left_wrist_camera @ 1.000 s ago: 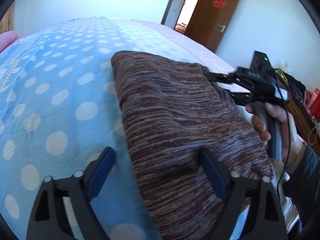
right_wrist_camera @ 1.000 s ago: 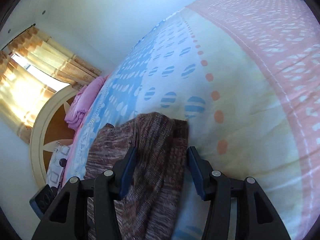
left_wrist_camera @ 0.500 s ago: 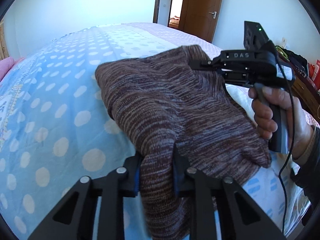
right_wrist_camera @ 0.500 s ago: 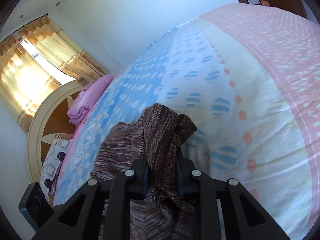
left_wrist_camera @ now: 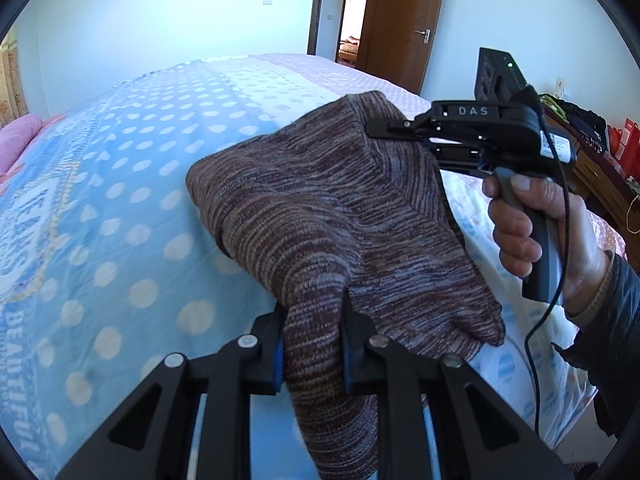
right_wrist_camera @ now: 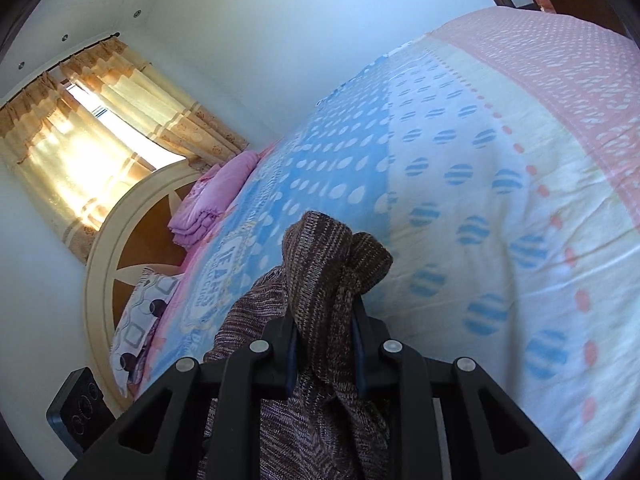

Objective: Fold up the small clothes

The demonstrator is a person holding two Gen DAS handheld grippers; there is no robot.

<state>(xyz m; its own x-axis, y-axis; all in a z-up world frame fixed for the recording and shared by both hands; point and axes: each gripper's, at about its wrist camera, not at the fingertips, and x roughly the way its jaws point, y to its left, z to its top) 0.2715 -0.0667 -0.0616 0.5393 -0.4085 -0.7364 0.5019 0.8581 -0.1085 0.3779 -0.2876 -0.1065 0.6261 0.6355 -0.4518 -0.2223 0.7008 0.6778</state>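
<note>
Left gripper (left_wrist_camera: 312, 340): closed tight on a bunched edge of the brown knit garment (left_wrist_camera: 328, 216); blue pads press the cloth from both sides, and a fold hangs down below the jaws.
Right gripper (right_wrist_camera: 325, 344): likewise clamped on a gathered corner of the same garment, which sticks up in a twisted peak above the jaws; in the left wrist view it comes in from the right, gripping the far top corner.
Right hand (left_wrist_camera: 536, 232): wrapped round the grey handle of the right gripper, a dark sleeve at the wrist and a black cable hanging beside it.
Garment look: brown, maroon and pale grey in fine streaky stripes, a soft knit; it is stretched between the two grippers, with its left part lying on the bed (left_wrist_camera: 120, 184) and its right edge drooping.
Garment place: over the blue spotted bedspread, near the right side of the bed.
Writing on the bedspread: white letters run along the left, partly readable as "BEAUTIFUL".
Writing on the gripper: "DAS" in pale letters on its black top.
Door (left_wrist_camera: 404, 20): brown wood, bearing a red paper-cut character.
</note>
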